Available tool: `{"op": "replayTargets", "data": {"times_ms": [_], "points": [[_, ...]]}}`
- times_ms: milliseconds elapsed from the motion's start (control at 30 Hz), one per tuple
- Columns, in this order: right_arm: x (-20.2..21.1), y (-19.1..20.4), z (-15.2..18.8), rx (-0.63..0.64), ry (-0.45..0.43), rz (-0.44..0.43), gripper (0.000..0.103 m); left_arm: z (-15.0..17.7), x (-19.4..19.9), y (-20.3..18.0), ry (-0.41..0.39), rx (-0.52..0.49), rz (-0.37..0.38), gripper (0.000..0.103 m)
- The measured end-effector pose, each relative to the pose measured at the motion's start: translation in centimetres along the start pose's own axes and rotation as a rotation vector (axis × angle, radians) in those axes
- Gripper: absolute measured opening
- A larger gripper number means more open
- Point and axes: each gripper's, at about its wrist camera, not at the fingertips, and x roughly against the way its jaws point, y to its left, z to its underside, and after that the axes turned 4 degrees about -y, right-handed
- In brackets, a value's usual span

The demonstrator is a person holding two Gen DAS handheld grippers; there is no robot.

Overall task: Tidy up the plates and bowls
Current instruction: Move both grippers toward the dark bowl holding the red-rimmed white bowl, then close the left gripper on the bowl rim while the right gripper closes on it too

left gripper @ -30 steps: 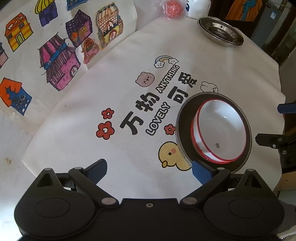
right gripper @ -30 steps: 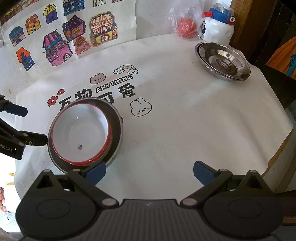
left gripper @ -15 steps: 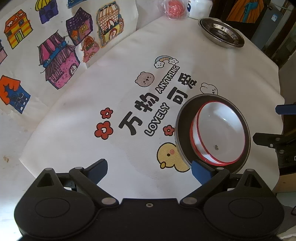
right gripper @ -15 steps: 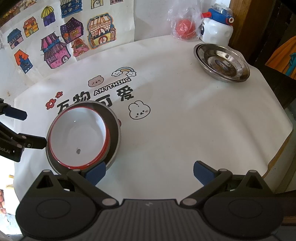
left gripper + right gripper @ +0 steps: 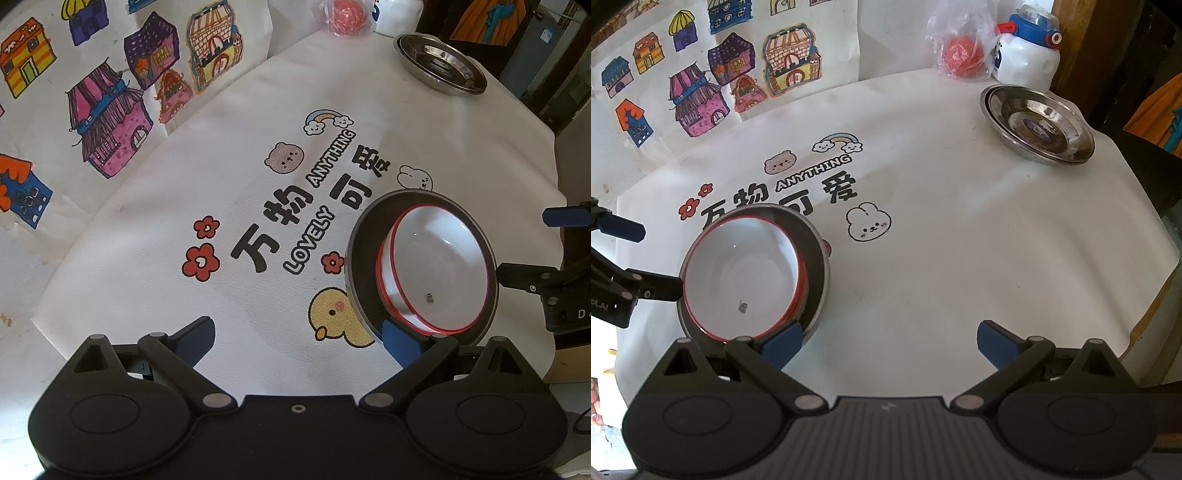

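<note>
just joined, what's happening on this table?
A person holds two hand-held grippers over a table, sorting dishes. Left hand-held gripper and right hand-held gripper are both open, holding nothing. A red-rimmed white bowl sits in a dark plate between them. Steel plates are stacked at the far right.

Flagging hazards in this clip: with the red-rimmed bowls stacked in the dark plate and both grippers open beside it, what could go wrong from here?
1. The red-rimmed bowls sit off-centre in the dark plate; lifting the plate by one edge may tip them out.
2. The stack lies near the table's front edge, so a nudge from the left gripper or the right gripper could push it off.
</note>
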Motion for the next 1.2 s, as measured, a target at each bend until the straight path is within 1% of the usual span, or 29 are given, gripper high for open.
{"op": "replayTargets", "data": {"times_ms": [833,1000,1133,1200], "points": [[-0.8,-0.1,-0.5,-0.011,0.005,-0.009,0.103,-0.6,-0.8,0.3,0.014,0.009,0.011,0.097],[-1.3,-0.4,-0.7,-0.038,0.024,-0.018,0.103,-0.6,-1.1,0.5,0.020,0.026,0.029,0.094],[-1.6,-0.7,-0.9,-0.060,0.038,-0.023,0.103,-0.7,-1.3,0.7,0.027,0.048,0.050,0.088],[-1.8,-0.7,-1.0,-0.067,0.043,-0.026,0.101,-0.9,-1.5,0.8,0.031,0.056,0.059,0.085]]}}
